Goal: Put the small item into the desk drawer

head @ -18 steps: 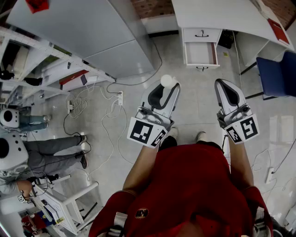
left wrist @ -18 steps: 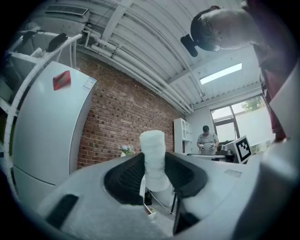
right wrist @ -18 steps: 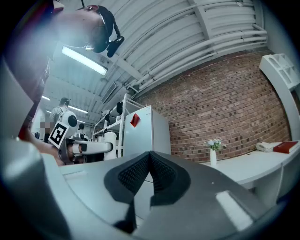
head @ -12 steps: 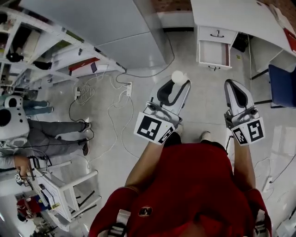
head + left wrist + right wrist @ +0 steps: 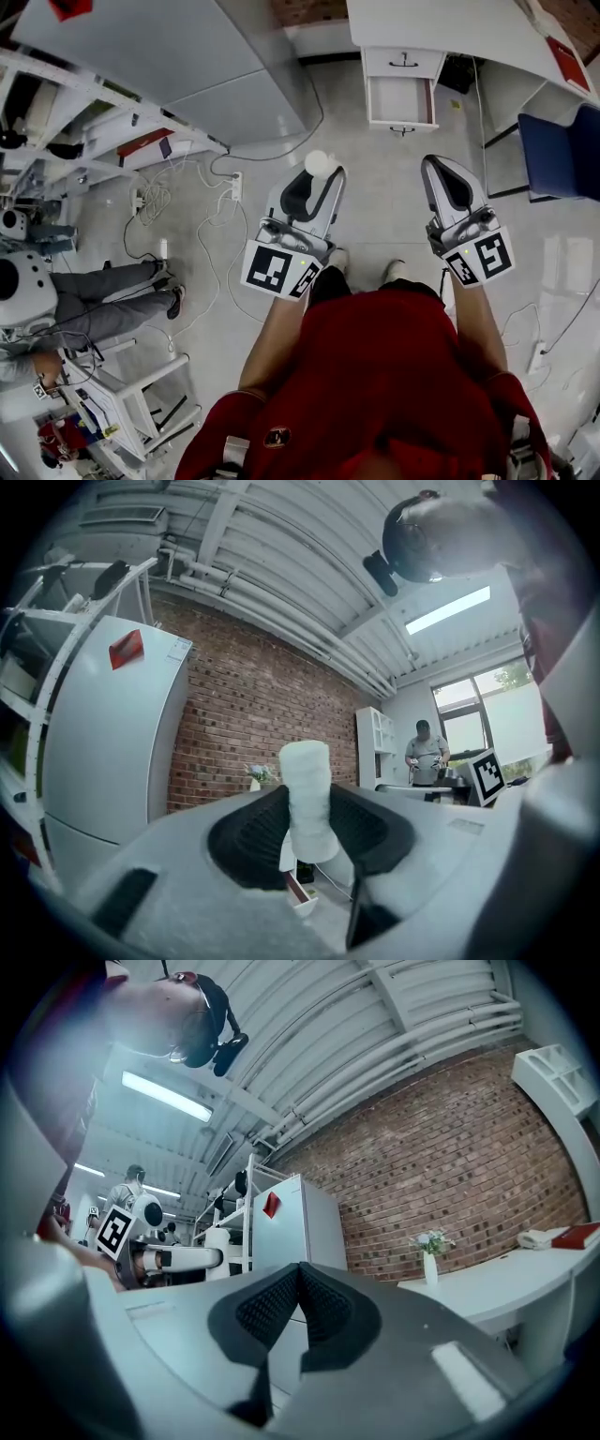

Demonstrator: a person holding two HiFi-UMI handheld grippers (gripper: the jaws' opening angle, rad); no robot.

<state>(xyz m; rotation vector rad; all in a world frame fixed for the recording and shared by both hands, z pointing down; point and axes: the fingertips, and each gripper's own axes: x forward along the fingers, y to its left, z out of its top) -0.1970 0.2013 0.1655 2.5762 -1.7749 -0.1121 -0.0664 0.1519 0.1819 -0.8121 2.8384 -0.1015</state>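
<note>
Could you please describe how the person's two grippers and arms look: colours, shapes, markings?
The left gripper and the right gripper both have light grey, tapering shells with black ribbed pads inside. Each carries a cube with black-and-white square markers. The person wears a red shirt.

The head view looks steeply down onto the floor (image 5: 394,202) and bench (image 5: 441,23). Each gripper view sits close behind its own fingers (image 5: 248,841), facing level outward; both show the brick wall (image 5: 248,719).
</note>
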